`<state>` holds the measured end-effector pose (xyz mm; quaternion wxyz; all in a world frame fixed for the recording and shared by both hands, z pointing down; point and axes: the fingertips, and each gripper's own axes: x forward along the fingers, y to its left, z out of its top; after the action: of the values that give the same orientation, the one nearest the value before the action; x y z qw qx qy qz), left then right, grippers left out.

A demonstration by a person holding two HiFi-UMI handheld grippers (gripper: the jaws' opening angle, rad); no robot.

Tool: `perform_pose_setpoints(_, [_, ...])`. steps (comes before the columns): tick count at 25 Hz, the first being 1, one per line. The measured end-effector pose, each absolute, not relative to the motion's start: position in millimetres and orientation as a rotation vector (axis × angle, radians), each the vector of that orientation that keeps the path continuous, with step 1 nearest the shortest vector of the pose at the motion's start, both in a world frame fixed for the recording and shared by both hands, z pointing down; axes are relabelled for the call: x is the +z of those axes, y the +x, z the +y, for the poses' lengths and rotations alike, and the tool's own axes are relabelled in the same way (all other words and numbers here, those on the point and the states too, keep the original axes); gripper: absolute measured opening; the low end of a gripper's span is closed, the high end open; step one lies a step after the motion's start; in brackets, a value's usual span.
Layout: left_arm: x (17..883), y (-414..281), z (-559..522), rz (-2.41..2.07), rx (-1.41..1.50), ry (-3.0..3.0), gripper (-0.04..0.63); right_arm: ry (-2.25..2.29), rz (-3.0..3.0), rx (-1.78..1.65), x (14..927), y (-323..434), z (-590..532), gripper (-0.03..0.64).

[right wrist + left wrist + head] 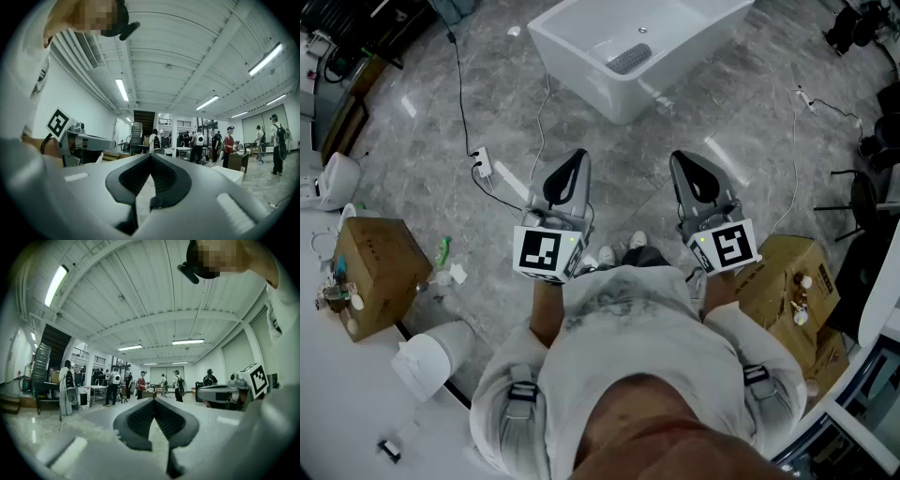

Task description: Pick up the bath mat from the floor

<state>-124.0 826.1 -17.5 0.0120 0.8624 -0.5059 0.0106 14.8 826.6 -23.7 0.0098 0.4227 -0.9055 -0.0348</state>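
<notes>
Left gripper (577, 157), right gripper (679, 157): jaws together, empty. Bath mat unseen; open jaws, then search by bathtub (577, 70) at 12 o'clock.

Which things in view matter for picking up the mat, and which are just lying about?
Job: left gripper, right gripper, both shut and empty; no mat visible on the floor.
Lying about: bathtub, cardboard box, power strip, cable.

No words or numbers can be read anywhere. The only signs are black and white square patterns. One is on the marker cube (546, 253) of the left gripper (578, 156). One is on the marker cube (729, 246) of the right gripper (679, 157).
</notes>
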Motion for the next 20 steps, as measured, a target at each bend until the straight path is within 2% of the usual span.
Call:
perform_pose_setpoints(6, [-3.0,-150.3,843.3,-1.543,0.053,2.697,0.003,1.370,-2.809,-0.101,-15.4,-19.7,844.3,0.000])
perform_pose_setpoints(20, [10.1,-144.1,810.1,-1.424,0.023,2.723,0.003,1.443,-2.758,-0.064,0.9,-26.0,818.2,0.002])
